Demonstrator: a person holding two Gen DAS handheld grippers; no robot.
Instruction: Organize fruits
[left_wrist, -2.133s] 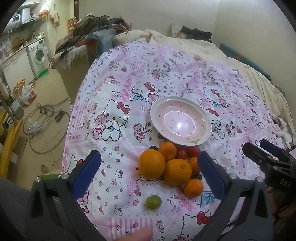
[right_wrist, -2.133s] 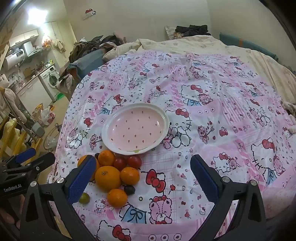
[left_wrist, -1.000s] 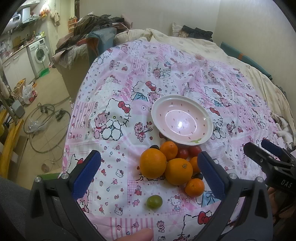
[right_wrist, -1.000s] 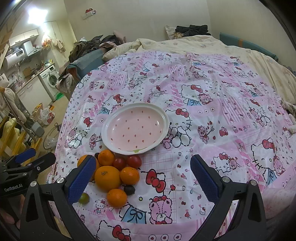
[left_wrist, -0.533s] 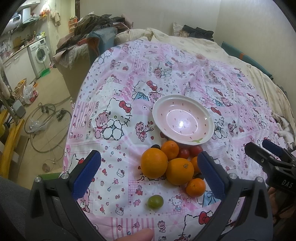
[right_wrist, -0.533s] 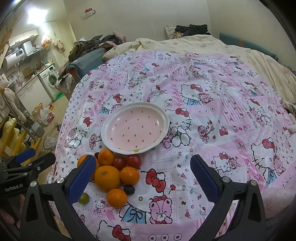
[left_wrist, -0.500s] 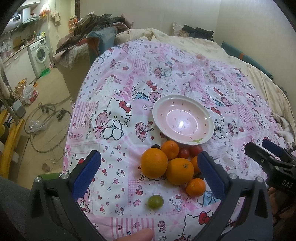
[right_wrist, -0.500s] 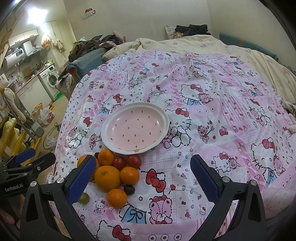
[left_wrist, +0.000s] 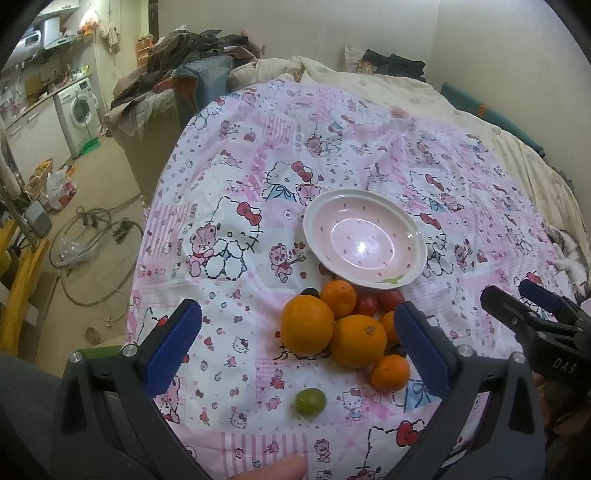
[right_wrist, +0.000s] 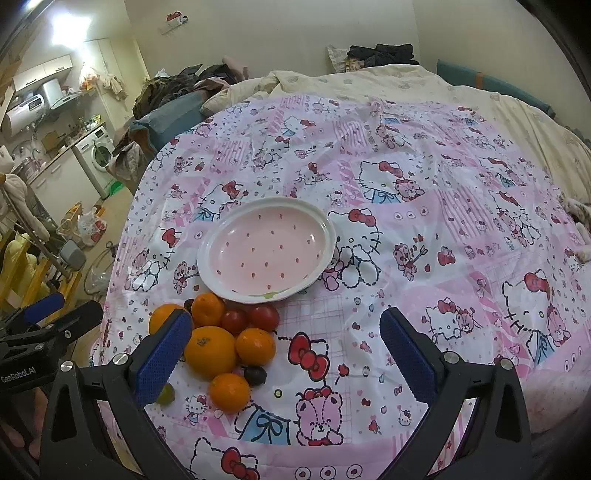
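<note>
Left gripper (left_wrist: 297, 338) wide open holding nothing, right gripper (right_wrist: 286, 345) same, both hovering near the orange fruit pile (left_wrist: 343, 328), pink strawberry-dotted plate (left_wrist: 364, 243) just beyond, basically unchanged from earlier.

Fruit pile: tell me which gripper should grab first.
Left. The left gripper is open with the oranges between its fingers; the right gripper points mostly at bare quilt, pile off-side.

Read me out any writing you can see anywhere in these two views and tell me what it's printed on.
"DAS": white letters on the black body of the right tongs, seen from the left wrist view.
"GenRobot.AI": white letters on the black body of the left tongs, seen from the right wrist view.
Display on the white appliance on the wall: too small to read.
</note>
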